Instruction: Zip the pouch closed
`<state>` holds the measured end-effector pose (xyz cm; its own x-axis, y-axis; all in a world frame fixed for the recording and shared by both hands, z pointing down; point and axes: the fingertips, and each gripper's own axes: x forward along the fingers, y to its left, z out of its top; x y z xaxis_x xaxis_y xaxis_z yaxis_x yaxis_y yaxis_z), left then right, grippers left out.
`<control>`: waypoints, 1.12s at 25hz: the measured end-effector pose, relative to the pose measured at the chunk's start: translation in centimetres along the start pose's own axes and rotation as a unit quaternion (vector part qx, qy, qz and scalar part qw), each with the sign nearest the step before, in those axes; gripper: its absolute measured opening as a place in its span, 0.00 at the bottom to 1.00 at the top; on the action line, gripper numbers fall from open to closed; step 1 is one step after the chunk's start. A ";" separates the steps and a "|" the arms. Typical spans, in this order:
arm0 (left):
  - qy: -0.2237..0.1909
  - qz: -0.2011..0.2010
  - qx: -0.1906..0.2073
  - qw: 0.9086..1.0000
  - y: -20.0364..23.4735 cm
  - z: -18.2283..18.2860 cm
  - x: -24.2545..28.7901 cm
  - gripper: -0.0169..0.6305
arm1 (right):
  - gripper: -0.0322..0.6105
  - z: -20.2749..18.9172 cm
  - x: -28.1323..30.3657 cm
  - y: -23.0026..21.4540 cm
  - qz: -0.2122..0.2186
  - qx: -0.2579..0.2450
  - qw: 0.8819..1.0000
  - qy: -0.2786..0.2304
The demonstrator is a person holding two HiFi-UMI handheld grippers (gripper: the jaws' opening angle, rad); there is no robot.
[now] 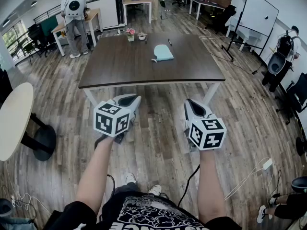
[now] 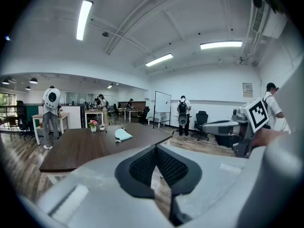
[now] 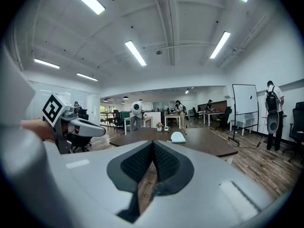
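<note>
A light-blue pouch (image 1: 163, 52) lies on the far half of a dark brown table (image 1: 120, 66). It is small in the left gripper view (image 2: 123, 135) and in the right gripper view (image 3: 178, 137). Both grippers hover over the wooden floor in front of the table's near edge, well short of the pouch. My left gripper (image 1: 128, 99) (image 2: 156, 149) is shut, with nothing between its black pads. My right gripper (image 1: 191, 104) (image 3: 153, 145) is shut too and holds nothing. Each gripper shows in the other's view: the right one (image 2: 227, 126), the left one (image 3: 84, 126).
A small flower pot (image 1: 130, 32), a cup (image 1: 141, 36) and a dark pen-like thing (image 1: 170, 42) stand at the table's far end. A round pale table (image 1: 12, 119) is at the left, a whiteboard (image 1: 259, 13) at the right. People stand around; cables lie on the floor.
</note>
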<state>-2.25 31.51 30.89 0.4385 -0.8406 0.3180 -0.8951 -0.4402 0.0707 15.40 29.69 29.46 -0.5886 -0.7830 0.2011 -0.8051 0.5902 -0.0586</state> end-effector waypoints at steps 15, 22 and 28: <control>-0.003 0.002 0.009 1.000 -0.3 0.8 0.9 0.04 | 0.08 -0.7 -0.2 -0.6 -0.008 0.005 1.000 0.005; -0.002 0.001 0.002 1.000 1.9 0.5 2.7 0.11 | 0.12 -0.8 2.0 -1.1 -0.011 0.005 1.000 0.010; 0.000 -0.010 0.001 1.000 4.5 1.1 5.1 0.16 | 0.23 -0.4 5.5 -1.7 -0.021 -0.001 1.000 0.017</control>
<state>-3.97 24.86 31.82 0.4570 -0.8315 0.3157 -0.8857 -0.4582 0.0753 13.58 24.44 31.09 -0.5511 -0.8002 0.2368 -0.8291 0.5572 -0.0465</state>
